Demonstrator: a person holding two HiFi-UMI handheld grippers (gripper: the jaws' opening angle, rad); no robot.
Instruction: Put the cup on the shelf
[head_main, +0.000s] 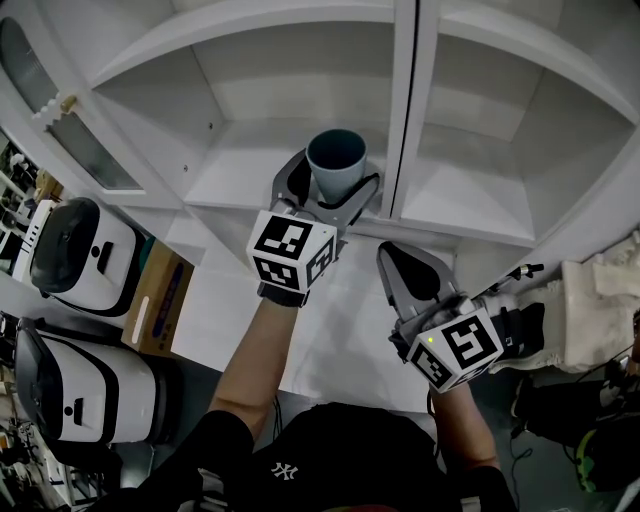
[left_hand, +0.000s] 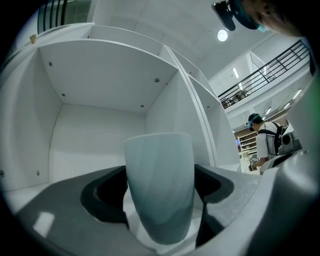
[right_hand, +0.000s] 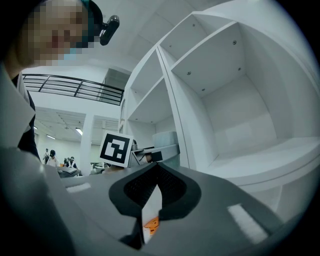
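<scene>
Teal-glazed and smooth, the cup (left_hand: 159, 185) stands upright between the jaws of my left gripper (head_main: 328, 197), which are clamped on its lower body from either side, mouth up and long axis vertical. The open left bay of the white shelf (head_main: 235, 165) lies straight ahead of it. In the left gripper view the bay's back wall fills the space behind the cup, and pale board shows under its base. From my head view the cup sits at the front edge of that board, just to the left of the central upright (head_main: 402, 110). I cannot tell whether the base touches the board or hangs just above it. My right gripper (head_main: 398, 258) is lower and to the right, near the front of the right bay, with its jaws pressed together on nothing. The left is plainly the nearer hand and the only one involved. As I judge it, the coming move goes forward into the bay and down. The cup must be kept vertical and clear of the upright on its right, so that the flat base meets the board squarely.
</scene>
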